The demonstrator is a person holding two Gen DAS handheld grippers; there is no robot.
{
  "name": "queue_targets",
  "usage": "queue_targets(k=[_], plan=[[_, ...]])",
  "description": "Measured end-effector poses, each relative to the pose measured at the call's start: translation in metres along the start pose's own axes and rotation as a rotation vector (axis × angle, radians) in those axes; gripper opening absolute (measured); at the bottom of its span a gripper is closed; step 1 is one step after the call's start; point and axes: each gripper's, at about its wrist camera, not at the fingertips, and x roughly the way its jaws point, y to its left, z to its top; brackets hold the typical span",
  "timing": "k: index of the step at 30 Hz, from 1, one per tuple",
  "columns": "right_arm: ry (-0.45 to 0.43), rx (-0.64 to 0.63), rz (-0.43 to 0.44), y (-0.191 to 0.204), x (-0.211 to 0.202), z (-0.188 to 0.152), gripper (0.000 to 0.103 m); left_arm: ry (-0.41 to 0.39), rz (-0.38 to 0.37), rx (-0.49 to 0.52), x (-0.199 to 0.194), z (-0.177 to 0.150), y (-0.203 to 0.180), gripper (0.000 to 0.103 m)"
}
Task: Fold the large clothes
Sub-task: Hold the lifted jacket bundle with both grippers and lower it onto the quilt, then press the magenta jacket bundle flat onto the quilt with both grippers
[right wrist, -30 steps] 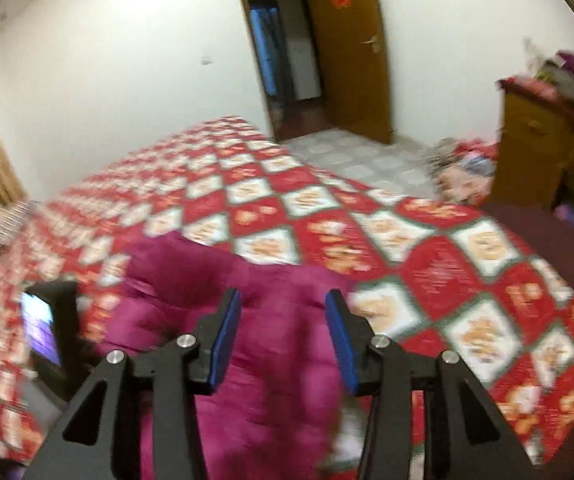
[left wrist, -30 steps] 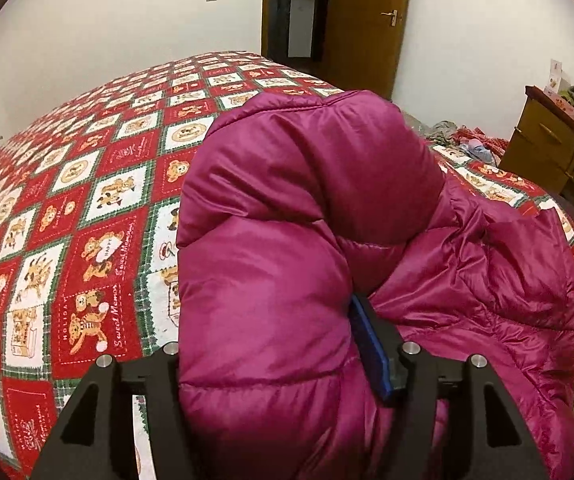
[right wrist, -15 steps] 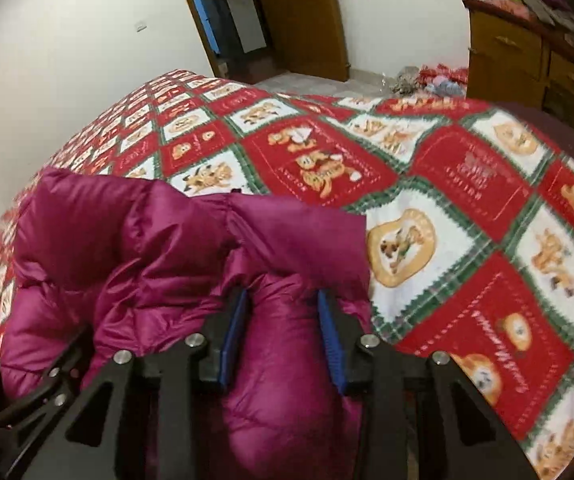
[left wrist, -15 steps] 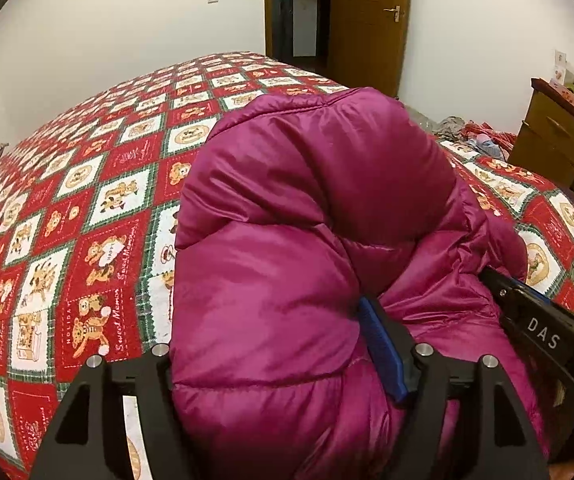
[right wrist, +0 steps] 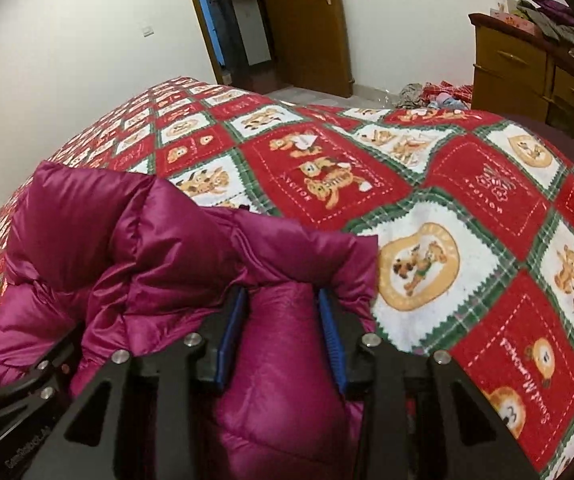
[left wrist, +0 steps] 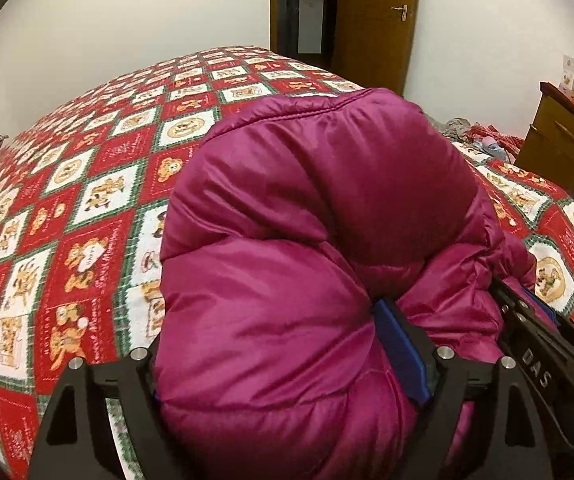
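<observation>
On bedspread [right wrist: 467,184] "HOLIDAY" squares — left tool [left wrist: 287,360] opening around jacket [left wrist: 307,240]; right tool [right wrist: 283,320] clamps jacket.

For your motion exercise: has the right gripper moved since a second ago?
Yes. The right gripper has come down onto the purple jacket; the doorway sits higher in its view now.

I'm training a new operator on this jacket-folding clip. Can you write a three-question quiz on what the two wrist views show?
1. True or false: the puffy magenta jacket lies on a plain white sheet.
2. The right gripper has between its blue pads: A) jacket fabric B) a pillow C) nothing.
3. Fill in: behind the bed, the wooden door stands ____.

Key:
1. False; it lies on a red patchwork bedspread.
2. A; the pads press a fold of jacket.
3. Open. Meanwhile the left gripper has jaws opening around the jacket's bulk.
</observation>
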Motion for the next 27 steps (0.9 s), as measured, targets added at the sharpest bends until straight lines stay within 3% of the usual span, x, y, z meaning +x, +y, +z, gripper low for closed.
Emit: queue_targets(k=[14,17,20,23,27], plan=[[-0.017,-0.027,-0.021,0.003,-0.003,-0.005,0.040,-0.003,0.004,0.019,-0.002,-0.003,-0.003,0.088],[-0.017,-0.027,-0.019,0.003,-0.003,-0.005,0.040,0.012,-0.040,-0.002,-0.003,-0.001,0.003,0.088],[-0.020,-0.028,-0.016,0.002,-0.004,-0.006,0.040,0.037,-0.129,-0.038,-0.012,0.003,0.016,0.088],[-0.026,-0.030,-0.009,0.002,-0.004,-0.006,0.039,-0.010,-0.195,-0.104,-0.031,0.014,0.030,0.088],[-0.030,-0.027,-0.001,0.002,-0.005,-0.006,0.039,-0.087,-0.166,-0.062,-0.045,0.048,0.032,0.088]])
